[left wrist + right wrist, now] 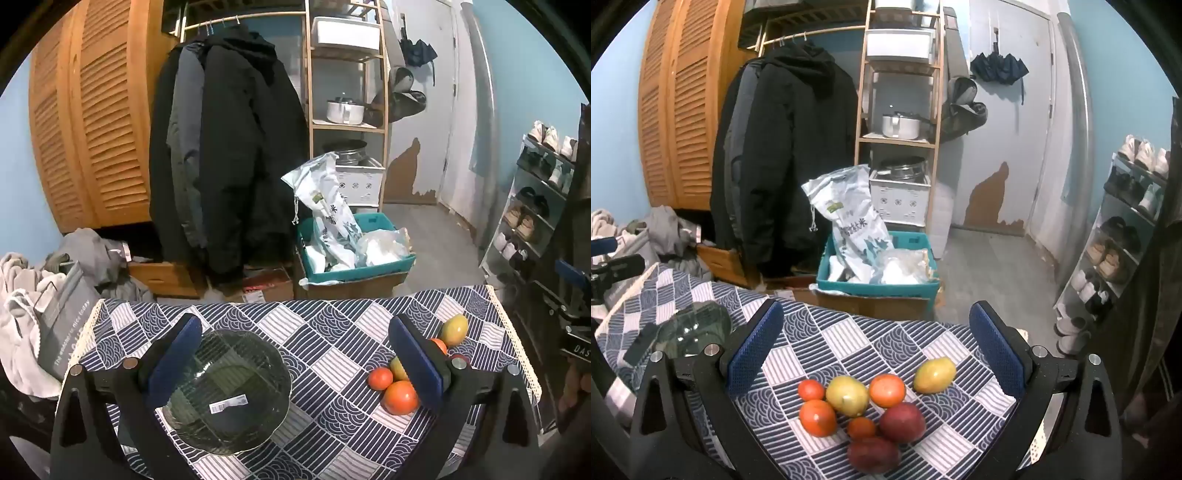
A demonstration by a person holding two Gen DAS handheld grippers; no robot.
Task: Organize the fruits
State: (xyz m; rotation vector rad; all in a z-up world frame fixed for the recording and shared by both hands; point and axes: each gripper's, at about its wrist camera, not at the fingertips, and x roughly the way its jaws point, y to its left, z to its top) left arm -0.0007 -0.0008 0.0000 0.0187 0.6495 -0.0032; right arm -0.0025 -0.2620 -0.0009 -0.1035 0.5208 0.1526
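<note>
A: Glass bowl (227, 391) sits empty on left side of table (332, 332), between left gripper (295, 363) fingers, spread wide, holding nothing. Probably the drop spot.

B: Fruits?

A: Loose cluster (864, 410) on table's right side, below right gripper (875, 354), also spread wide and empty. Orange-red round ones, two dark red, two yellow-green; one yellow-green mango (934, 374) slightly apart. None in bowl yet.
</note>
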